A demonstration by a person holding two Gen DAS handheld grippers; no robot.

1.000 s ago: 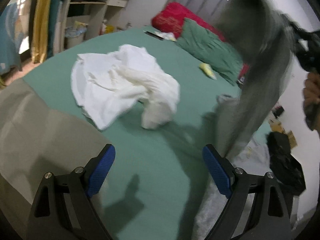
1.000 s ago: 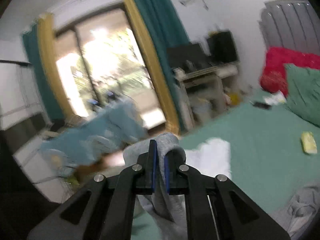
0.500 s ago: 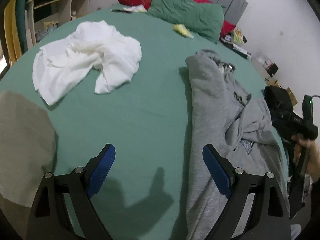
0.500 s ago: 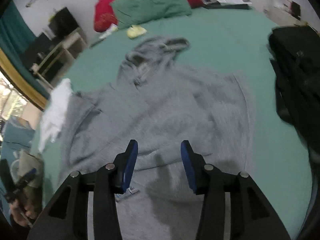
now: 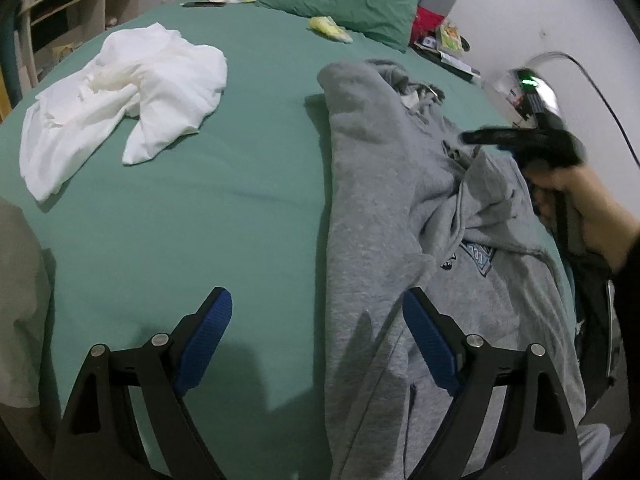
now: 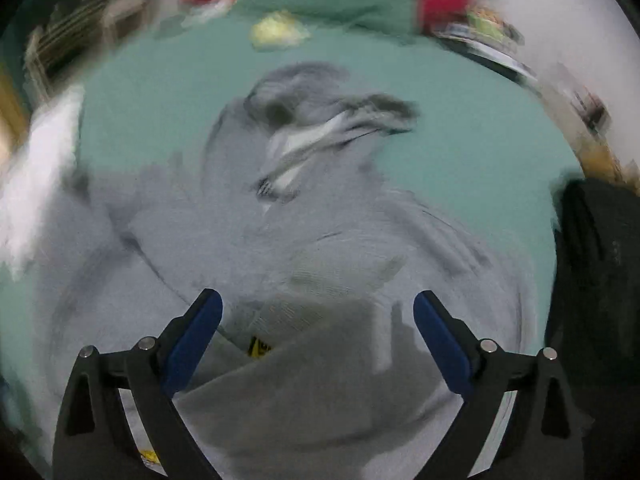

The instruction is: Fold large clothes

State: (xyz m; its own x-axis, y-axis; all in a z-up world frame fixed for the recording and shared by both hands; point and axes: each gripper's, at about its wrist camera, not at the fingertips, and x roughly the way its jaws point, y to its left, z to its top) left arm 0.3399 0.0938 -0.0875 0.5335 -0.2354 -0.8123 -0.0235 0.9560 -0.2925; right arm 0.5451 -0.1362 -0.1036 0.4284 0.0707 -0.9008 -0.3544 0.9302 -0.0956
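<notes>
The grey hoodie (image 5: pixel 380 184) is lying rumpled on the green bed (image 5: pixel 248 208), its hood toward the pillows, spreading ahead of and beneath the right tongs (image 6: pixel 318 340) and under the right-hand finger of the left tongs (image 5: pixel 318 340). It is looking thick, soft and floppy, likely weighty enough to sag, so hems, cuffs or shoulder seams are probably offering the surest hold. Both pairs are standing wide apart and empty; the right jaws have just been opening, nothing between them. The left view is showing a white garment (image 5: pixel 120 96) well off to its left and the person's hand (image 5: pixel 580 208); the blurred right view is showing something black just right of the hoodie.
</notes>
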